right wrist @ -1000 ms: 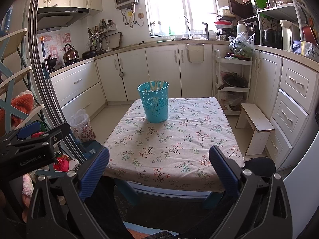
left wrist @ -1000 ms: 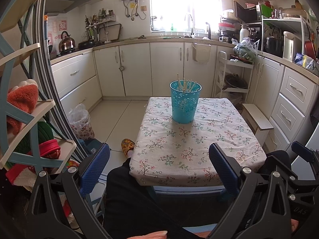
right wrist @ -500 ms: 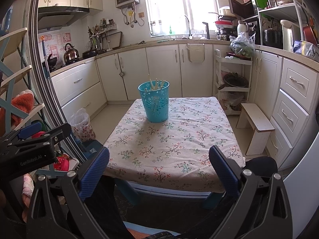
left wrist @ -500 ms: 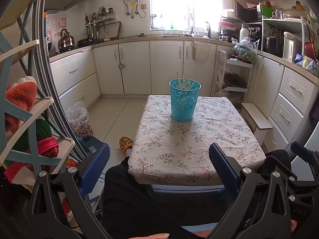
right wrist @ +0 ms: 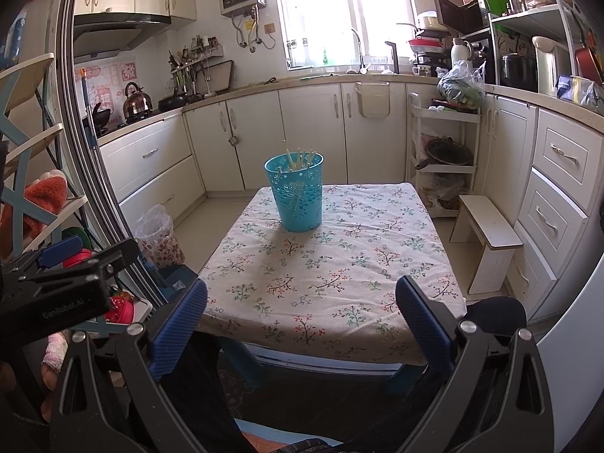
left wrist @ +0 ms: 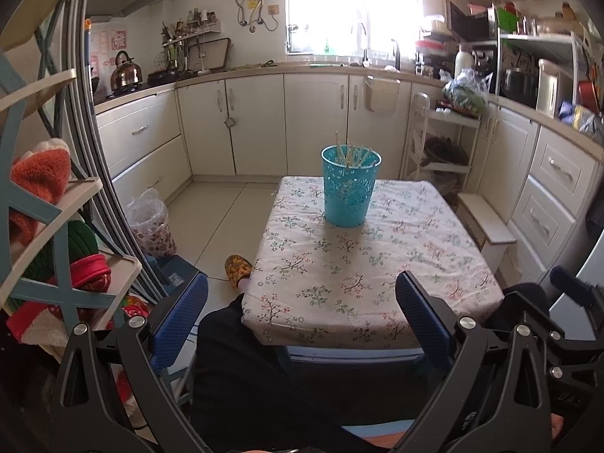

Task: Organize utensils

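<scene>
A teal perforated cup (left wrist: 350,188) (right wrist: 298,191) stands upright near the far end of a small table with a floral cloth (left wrist: 362,271) (right wrist: 332,264). Several pale chopsticks (left wrist: 351,155) (right wrist: 298,158) stick up out of it. My left gripper (left wrist: 302,315) is held open, well short of the table's near edge, above a person's dark trouser leg (left wrist: 241,377). My right gripper (right wrist: 302,317) is open too, low before the near edge, nothing between its blue fingers (right wrist: 422,324). The left gripper's body (right wrist: 56,290) shows at the left of the right wrist view.
A shelf rack (left wrist: 41,226) with knitted hats stands close on the left. A white step stool (right wrist: 487,241) and a wire trolley (right wrist: 441,151) sit right of the table. Cabinets line the back and right walls. A slippered foot (left wrist: 238,270) rests by the table's left corner.
Both grippers have drawn slightly back and up from the table, so the cup appears a little farther away. Both stay open and empty.
</scene>
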### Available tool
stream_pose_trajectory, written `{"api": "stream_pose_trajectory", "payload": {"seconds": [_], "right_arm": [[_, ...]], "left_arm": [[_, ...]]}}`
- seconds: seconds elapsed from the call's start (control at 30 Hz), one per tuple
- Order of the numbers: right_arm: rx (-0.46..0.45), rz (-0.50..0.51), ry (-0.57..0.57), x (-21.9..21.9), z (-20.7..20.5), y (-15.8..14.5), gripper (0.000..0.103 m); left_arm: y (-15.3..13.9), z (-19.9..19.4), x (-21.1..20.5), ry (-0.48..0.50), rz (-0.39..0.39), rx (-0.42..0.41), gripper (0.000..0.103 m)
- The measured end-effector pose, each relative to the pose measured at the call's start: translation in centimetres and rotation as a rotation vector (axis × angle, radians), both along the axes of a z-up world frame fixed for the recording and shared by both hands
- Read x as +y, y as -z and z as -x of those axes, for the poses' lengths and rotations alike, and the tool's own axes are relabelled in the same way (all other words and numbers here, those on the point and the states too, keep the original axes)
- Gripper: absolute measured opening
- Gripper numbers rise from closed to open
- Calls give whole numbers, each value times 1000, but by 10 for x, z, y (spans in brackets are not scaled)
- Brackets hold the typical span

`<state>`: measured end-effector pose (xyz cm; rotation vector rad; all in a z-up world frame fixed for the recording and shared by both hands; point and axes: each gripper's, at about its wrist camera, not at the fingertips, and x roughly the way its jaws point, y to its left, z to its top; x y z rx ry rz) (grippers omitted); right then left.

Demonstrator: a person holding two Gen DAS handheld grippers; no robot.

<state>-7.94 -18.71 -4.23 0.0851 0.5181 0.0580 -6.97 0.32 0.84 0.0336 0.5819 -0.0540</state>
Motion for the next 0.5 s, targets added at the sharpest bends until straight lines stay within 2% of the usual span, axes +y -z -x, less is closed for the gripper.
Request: {"api": "stream_pose_trajectory", "payload": {"seconds": [0.1, 0.3, 0.5], "right_arm": [[3, -2, -3, 0, 0, 0, 96], [31, -26, -15, -7, -15, 2, 96], [105, -34, 44, -31, -79, 21, 96]], "left_arm": [[1, -3, 1, -5, -11, 7, 96], [16, -27, 5, 24, 16, 105, 96], [48, -77, 7, 35, -4, 217, 96]]}}
